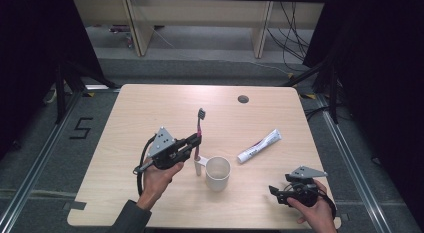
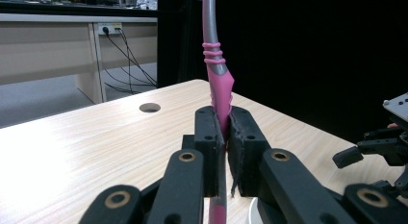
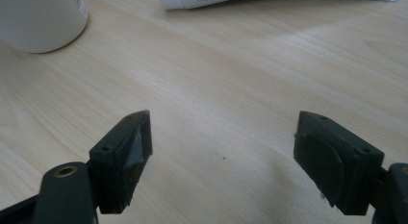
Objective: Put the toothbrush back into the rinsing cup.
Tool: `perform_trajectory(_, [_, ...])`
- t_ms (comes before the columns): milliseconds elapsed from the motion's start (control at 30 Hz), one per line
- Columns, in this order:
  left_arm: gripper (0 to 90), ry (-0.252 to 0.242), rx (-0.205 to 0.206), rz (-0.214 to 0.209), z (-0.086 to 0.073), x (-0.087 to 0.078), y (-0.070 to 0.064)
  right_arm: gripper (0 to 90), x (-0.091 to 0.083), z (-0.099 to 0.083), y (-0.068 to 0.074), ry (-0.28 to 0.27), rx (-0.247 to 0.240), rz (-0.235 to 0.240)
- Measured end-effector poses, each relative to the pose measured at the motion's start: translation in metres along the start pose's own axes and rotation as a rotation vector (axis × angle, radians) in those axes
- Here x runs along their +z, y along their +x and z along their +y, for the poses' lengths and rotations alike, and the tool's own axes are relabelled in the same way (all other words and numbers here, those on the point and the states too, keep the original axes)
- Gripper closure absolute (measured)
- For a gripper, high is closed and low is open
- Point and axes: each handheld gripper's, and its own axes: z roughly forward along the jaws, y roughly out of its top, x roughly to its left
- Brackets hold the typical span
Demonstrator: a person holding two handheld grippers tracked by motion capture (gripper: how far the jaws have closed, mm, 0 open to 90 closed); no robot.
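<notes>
At the centre of the frame, the left gripper (image 1: 196, 141) clamped one pink toothbrush (image 1: 199, 127) upright, just left of one white cup (image 1: 218, 172). One toothpaste tube (image 1: 259, 146) lay right of centre. At the lower right, the right gripper (image 1: 274, 191) had its jaws spread wide apart, holding nothing.

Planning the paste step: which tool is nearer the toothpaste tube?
Right. The right tool sits open below and slightly right of the toothpaste tube, while the left tool, gripping the toothbrush, is across the cup.
</notes>
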Motion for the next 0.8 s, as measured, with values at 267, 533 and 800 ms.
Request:
perform_trajectory(267, [82.6,0.014,0.006,-0.008,-0.01,0.002,0.001,21.9,0.0,0.0,0.0,-0.002,0.001,0.003])
perform_trajectory(533, [82.4,0.048,0.0,-0.017,-0.022,0.001,0.002,21.9,0.0,0.0,0.0,-0.006,0.001,0.003])
perform_trajectory(800, [82.2,0.1,-0.005,-0.025,-0.035,-0.001,0.003,21.9,0.0,0.0,0.0,-0.002,0.001,0.005])
